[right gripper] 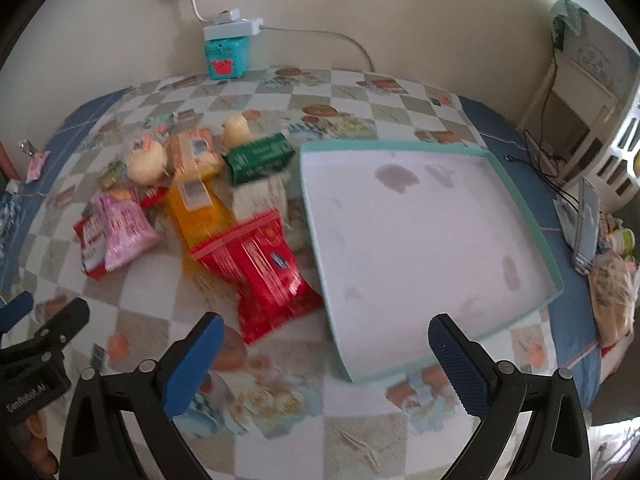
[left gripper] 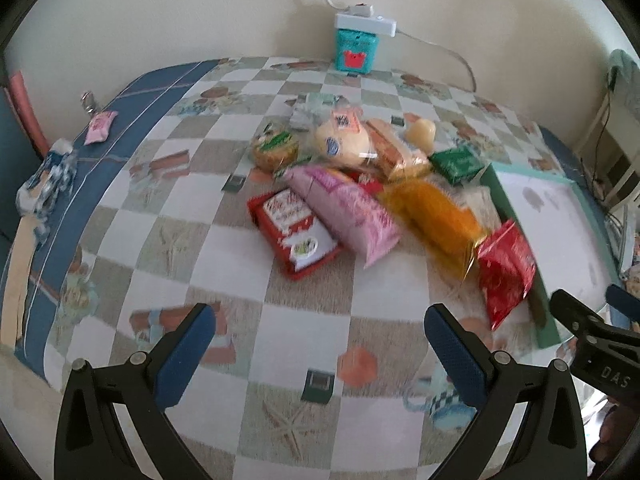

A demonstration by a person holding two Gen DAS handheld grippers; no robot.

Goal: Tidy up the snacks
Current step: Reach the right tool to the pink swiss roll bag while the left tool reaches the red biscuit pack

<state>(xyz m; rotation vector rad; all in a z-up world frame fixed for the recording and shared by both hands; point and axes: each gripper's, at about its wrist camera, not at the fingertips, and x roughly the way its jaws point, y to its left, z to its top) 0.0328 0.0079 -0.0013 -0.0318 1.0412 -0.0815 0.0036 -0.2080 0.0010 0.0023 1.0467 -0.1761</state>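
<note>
Here both sets of jaws stand wide apart with nothing between them. The left gripper (left gripper: pixel 320 352) hangs above the checkered cloth of the worktop (left gripper: pixel 304 292), a little back from the snack pile. The right gripper (right gripper: pixel 326 364) hovers beside it, its jaws over the near corner of a shallow teal-edged box (right gripper: pixel 558 276) whose white floor is bare and stained.

Just past the left gripper lies a red-and-white pack (left gripper: pixel 294 232), with a pink bag (left gripper: pixel 344 210) leaning across its right side. Next to that comes an orange bag (left gripper: pixel 436 220), then a red bag (right gripper: pixel 264 268) touching the box's left wall. Behind these, heaped together, sit a round pale bun in clear wrap (left gripper: pixel 344 140), a small round cake with a green label (left gripper: pixel 274 148), a tan wrapped loaf (left gripper: pixel 394 152), a pale yellow jelly cup (left gripper: pixel 420 132) and a green box (right gripper: pixel 260 156), which lies close by the tray's far left corner.

Well off to the left edge rests a small pink sachet (left gripper: pixel 100 126). Against the wall stands a teal carton (left gripper: pixel 354 50) with a white power strip (left gripper: pixel 366 24) on top.
</note>
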